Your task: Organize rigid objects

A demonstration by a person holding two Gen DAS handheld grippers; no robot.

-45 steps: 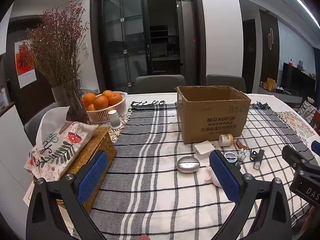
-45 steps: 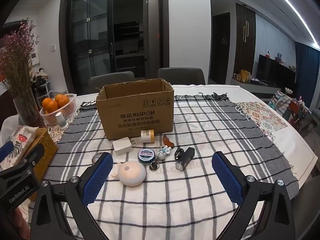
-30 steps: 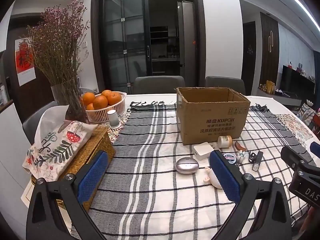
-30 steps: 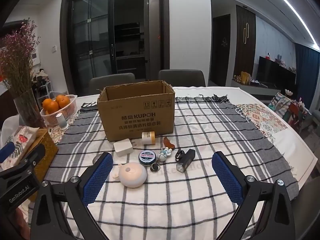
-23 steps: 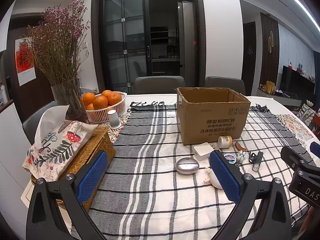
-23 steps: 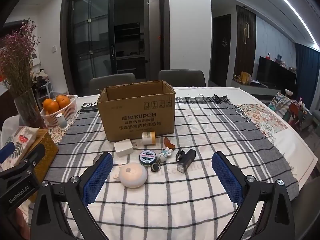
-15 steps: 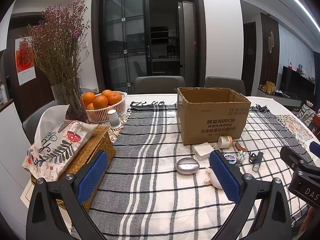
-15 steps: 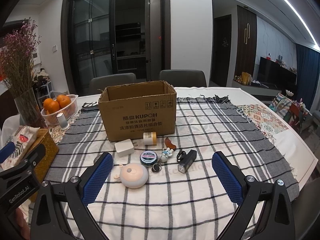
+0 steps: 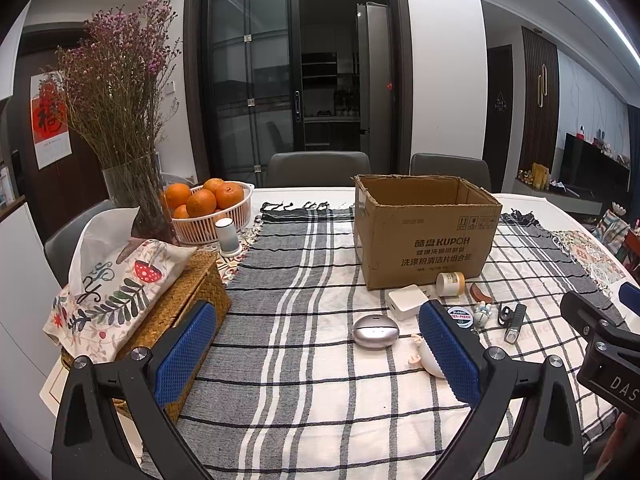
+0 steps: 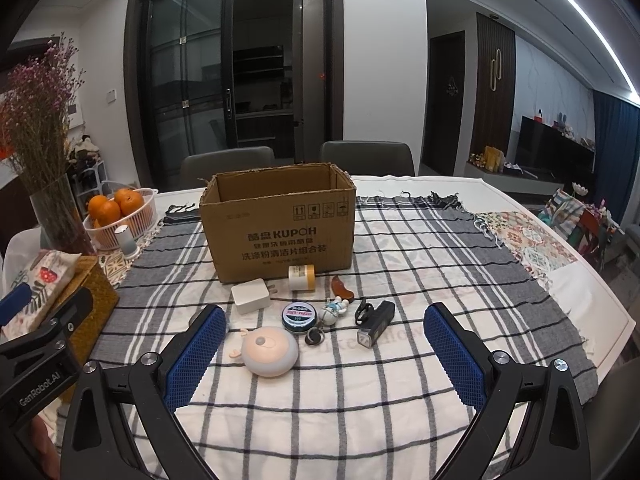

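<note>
An open cardboard box (image 10: 280, 224) (image 9: 424, 232) stands mid-table on the checked cloth. In front of it lie small items: a white charger (image 10: 251, 301), a small jar (image 10: 301, 277), a round tin (image 10: 298, 315), a brown comb piece (image 10: 342, 286), a figurine keychain (image 10: 332, 312), a black flashlight (image 10: 376, 323), and a round pink night light (image 10: 271, 350). A silver oval case (image 9: 375, 331) sits left of them. My right gripper (image 10: 322, 346) is open just short of the items. My left gripper (image 9: 316, 342) is open, with the silver case between its fingers' lines but farther off.
At the left stand a wicker tissue box with a floral cover (image 9: 132, 300), a vase of dried flowers (image 9: 136, 196), a basket of oranges (image 9: 208, 208) and a small white cylinder (image 9: 226, 236). Chairs (image 9: 318, 168) line the far edge. The table edge (image 10: 592, 280) curves on the right.
Both views shift only slightly; the box and items drift a little. Both grippers stay open and nothing was taken hold of.
</note>
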